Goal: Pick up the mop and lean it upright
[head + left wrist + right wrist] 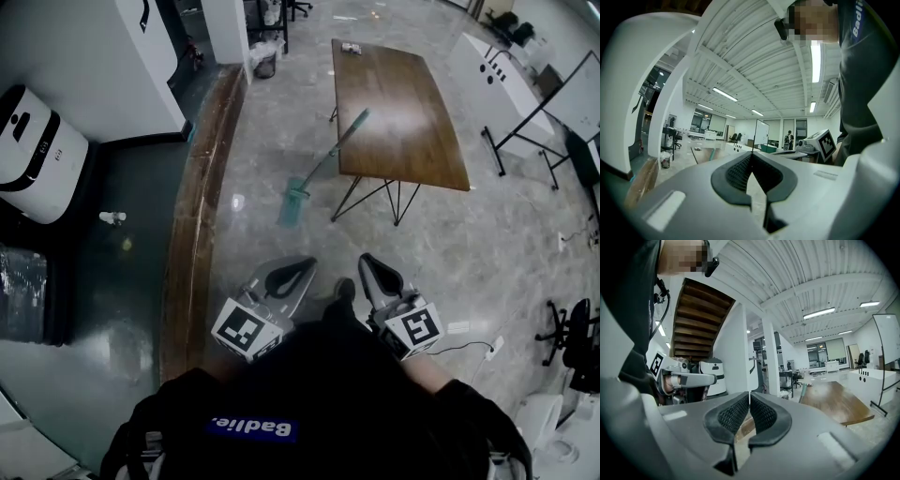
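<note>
At the bottom of the head view, close to the person's body, the left gripper (302, 267) and right gripper (367, 262) sit side by side, both pointing forward and roughly level. In its own view, the left gripper (751, 157) has its jaws closed tip to tip with nothing between them. The right gripper (749, 397) is likewise closed and empty.

Ahead of both lies open floor (262, 234), and neither gripper is near the mop (323, 164).

Farther out, the mop head (293, 202) rests on the floor, almost straight ahead of the left gripper. The handle (349, 131) slants up and away to the right, and its top appears to rest against the near-left edge of the table (403, 103). The long axis therefore runs from near-left to far-right and is tilted rather than upright. In the right gripper view the handle (803, 392) shows as a thin teal line beside the table edge.

Judgement: the left gripper is nearer the mop head. The right gripper lines up better with the upper handle. Both must open and be carried well forward before any grasp. A grip on the mid-handle, taken across its slant, looks the most secure.
</note>
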